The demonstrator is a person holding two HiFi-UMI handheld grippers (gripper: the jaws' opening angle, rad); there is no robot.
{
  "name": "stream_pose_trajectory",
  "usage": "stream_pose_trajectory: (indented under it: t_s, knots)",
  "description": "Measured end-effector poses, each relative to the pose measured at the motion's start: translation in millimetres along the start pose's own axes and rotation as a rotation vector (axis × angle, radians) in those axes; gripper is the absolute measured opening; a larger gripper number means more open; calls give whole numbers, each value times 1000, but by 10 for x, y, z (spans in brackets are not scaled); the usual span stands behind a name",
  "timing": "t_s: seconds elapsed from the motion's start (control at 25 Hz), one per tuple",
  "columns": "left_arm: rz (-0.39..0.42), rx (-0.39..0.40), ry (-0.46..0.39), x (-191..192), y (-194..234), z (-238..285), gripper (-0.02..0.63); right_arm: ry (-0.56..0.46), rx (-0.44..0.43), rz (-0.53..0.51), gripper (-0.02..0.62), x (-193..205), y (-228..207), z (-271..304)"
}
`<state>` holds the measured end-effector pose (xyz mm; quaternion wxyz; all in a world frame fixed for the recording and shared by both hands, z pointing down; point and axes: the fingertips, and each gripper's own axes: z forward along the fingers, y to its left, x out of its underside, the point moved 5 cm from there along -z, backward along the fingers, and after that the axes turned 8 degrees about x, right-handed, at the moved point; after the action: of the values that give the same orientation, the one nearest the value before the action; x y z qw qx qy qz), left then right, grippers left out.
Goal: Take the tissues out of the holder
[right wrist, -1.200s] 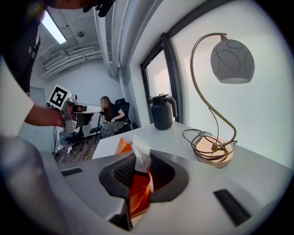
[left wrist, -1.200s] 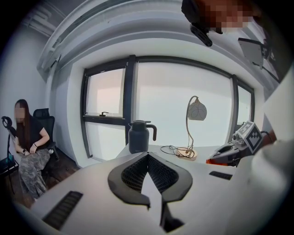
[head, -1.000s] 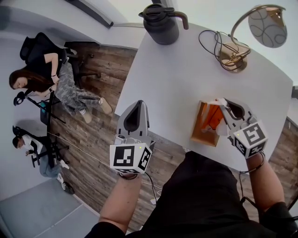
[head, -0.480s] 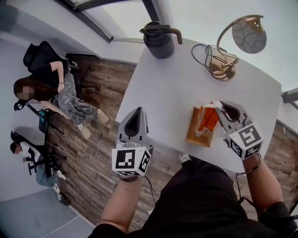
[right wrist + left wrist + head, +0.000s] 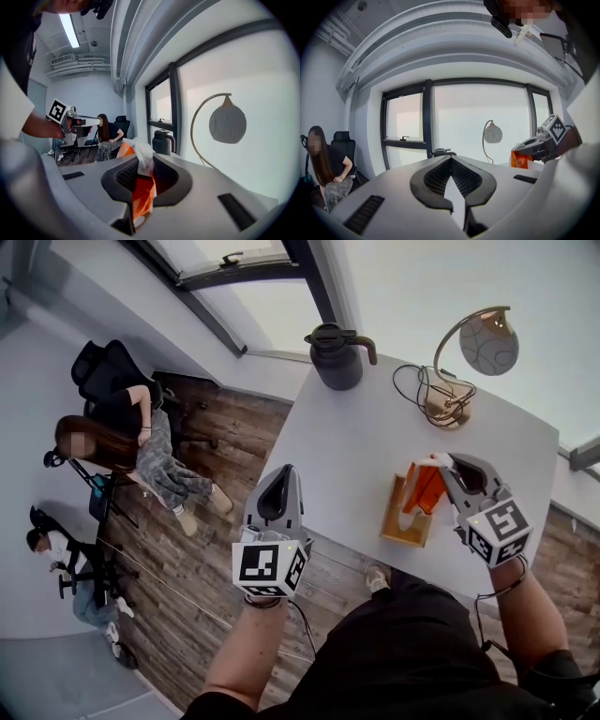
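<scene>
On the white table (image 5: pixel 356 446) stands a small wooden holder (image 5: pixel 401 523). My right gripper (image 5: pixel 441 461) is shut on the top of an orange tissue pack (image 5: pixel 427 487) and holds it tilted over the holder's opening. Whether the pack's lower end is still inside the holder I cannot tell. In the right gripper view the crumpled white wrapper and orange pack (image 5: pixel 143 190) fill the right gripper (image 5: pixel 139 159). My left gripper (image 5: pixel 283 472) hangs beyond the table's left edge, over the floor, shut with nothing in it. The left gripper (image 5: pixel 450 158) also sees the pack (image 5: pixel 518 161).
A black thermos jug (image 5: pixel 336 357) stands at the table's far corner. A brass desk lamp (image 5: pixel 469 348) with a coiled cord (image 5: pixel 422 385) is at the far right. A seated person (image 5: pixel 127 442) and a second person (image 5: pixel 56 549) are on the wood floor to the left.
Both grippers have risen. The orange pack has come further up out of the holder in the right gripper. The left gripper stays shut and holds nothing.
</scene>
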<state>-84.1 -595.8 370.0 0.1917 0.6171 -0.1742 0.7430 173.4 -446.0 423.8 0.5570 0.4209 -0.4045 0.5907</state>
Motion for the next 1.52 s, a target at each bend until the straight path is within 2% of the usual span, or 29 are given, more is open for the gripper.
stream_pose_trajectory:
  t_s: [0.48,0.72,0.92,1.2,1.52]
  knots:
    - [65,-22,-90,-448,161,-275,5,-115,30,5,44,-578,-49,-208]
    - [58,-33,-120,-641,221,-381,5,-173,27,54,44,-780,-30,-359]
    - [50,-20,-139,-773,221,-418,5,-198,39,27,44,-916,-4,-466]
    - [50,-38,-180,-893,232,-497,5,-220,51,19,44,-986,-13,-529]
    - [62,-42,-176,-915,235,-538,5,-232,57,-19,37,-1001,38,-479]
